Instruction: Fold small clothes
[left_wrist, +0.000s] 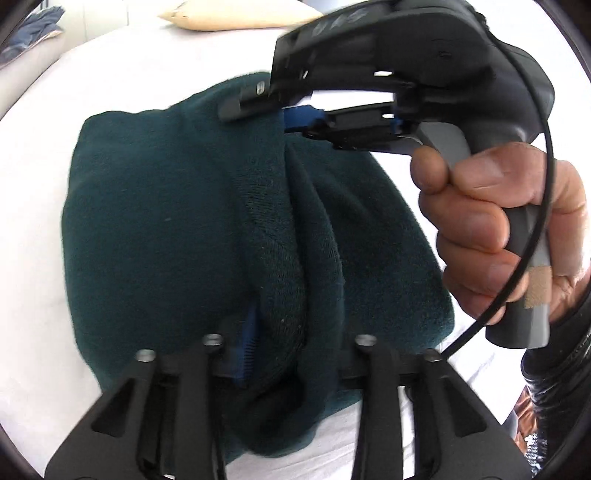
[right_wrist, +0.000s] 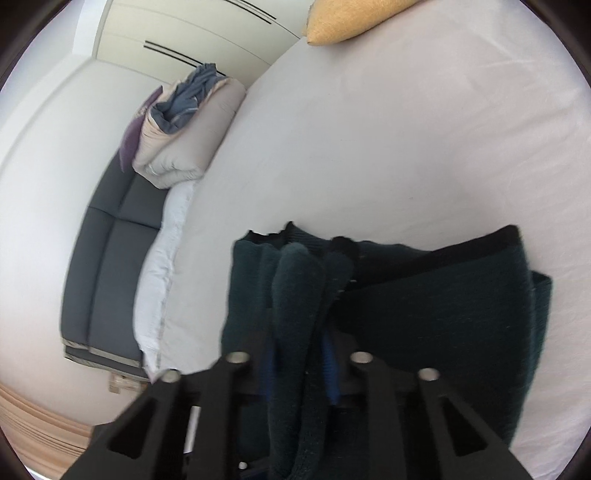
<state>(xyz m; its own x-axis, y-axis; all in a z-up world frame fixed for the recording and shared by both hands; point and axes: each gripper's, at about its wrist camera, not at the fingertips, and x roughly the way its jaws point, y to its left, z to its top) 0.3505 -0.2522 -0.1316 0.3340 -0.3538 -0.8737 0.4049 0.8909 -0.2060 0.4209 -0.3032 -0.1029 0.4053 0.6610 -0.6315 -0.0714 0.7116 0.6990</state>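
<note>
A dark green knitted garment lies partly folded on a white bed sheet. My left gripper is shut on a bunched edge of it at the near side; blue pads show beside the cloth. My right gripper, held by a hand, is shut on the garment's far edge. In the right wrist view the right gripper pinches a thick fold of the green garment, which hangs and spreads to the right over the sheet.
A yellow pillow lies at the bed's far end, also seen in the left wrist view. A grey sofa with a folded beige duvet and blue clothes stands left of the bed. White cupboards stand behind.
</note>
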